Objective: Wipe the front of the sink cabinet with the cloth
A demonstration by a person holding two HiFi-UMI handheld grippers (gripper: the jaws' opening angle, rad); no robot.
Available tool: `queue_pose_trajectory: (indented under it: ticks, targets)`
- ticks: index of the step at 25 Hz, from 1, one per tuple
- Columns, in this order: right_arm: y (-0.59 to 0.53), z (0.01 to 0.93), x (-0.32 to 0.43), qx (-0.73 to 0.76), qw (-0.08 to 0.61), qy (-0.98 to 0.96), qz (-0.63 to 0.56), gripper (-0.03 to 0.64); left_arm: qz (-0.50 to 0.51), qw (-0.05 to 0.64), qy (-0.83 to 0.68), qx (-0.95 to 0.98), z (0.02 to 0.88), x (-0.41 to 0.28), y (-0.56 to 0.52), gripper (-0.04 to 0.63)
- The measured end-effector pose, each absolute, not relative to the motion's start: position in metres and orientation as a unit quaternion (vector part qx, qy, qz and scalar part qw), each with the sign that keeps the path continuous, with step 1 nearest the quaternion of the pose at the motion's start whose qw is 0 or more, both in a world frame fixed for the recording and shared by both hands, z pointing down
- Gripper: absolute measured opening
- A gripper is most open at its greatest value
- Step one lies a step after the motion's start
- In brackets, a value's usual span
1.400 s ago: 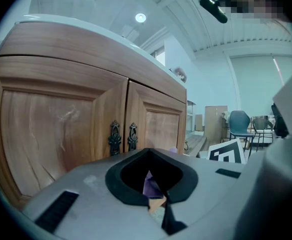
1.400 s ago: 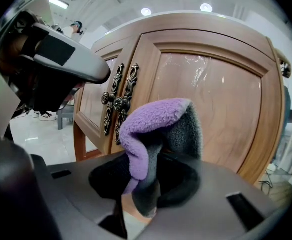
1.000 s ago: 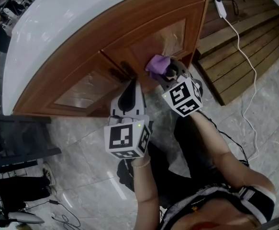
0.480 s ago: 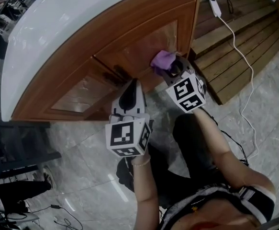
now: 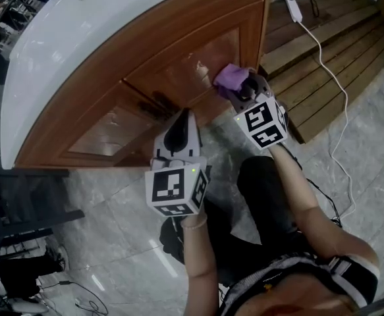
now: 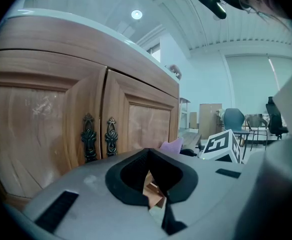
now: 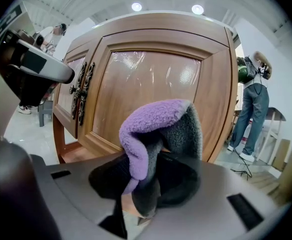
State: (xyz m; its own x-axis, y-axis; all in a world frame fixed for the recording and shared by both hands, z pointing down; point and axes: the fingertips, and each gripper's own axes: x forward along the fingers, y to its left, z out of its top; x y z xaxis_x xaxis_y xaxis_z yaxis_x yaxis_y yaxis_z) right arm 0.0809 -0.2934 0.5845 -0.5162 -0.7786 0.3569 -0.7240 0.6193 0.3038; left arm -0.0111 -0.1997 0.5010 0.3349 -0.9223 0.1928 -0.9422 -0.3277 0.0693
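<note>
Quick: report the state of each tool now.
Left tool: shut, holding nothing.
Right tool: shut on the cloth.

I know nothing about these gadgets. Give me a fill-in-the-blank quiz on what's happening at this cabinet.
1. The right gripper holds a cloth that is grey and ___.
2. The door behind the cloth is made of ___.
3. The left gripper has its jaws shut on ___.
4. The left gripper view shows ___ dark handles.

Missing words: purple; wood; nothing; two.
</note>
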Motion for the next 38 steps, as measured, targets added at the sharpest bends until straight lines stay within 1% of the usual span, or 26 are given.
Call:
queue_pose_trajectory:
  ticks: [5, 11, 18, 27, 31, 38]
  targets:
    - [-0.301, 0.586, 0.096, 0.449, 0.236, -0.86, -0.052, 0.17, 0.061, 0.086, -0.572, 0.814, 0.502, -0.009, -0.201, 0.0]
    - [-0.313, 0.589, 0.125, 0.478, 0.26, -0.836, -0.065, 0.17, 0.063, 0.086, -0.567, 0.817, 0.502, -0.004, -0.201, 0.0]
    - [-0.318, 0.594, 0.152, 0.503, 0.266, -0.821, -0.053, 0.17, 0.066, 0.086, -0.563, 0.819, 0.504, 0.002, -0.2, 0.0]
    - [-0.316, 0.591, 0.159, 0.507, 0.264, -0.819, -0.047, 0.17, 0.067, 0.088, -0.568, 0.815, 0.505, -0.001, -0.198, 0.0]
    - [-0.3, 0.574, 0.145, 0.489, 0.242, -0.837, -0.047, 0.17, 0.066, 0.079, -0.579, 0.809, 0.502, -0.006, -0.197, 0.0]
    - [-0.259, 0.534, 0.088, 0.432, 0.19, -0.879, -0.071, 0.17, 0.062, 0.07, -0.595, 0.798, 0.498, -0.015, -0.195, 0.0]
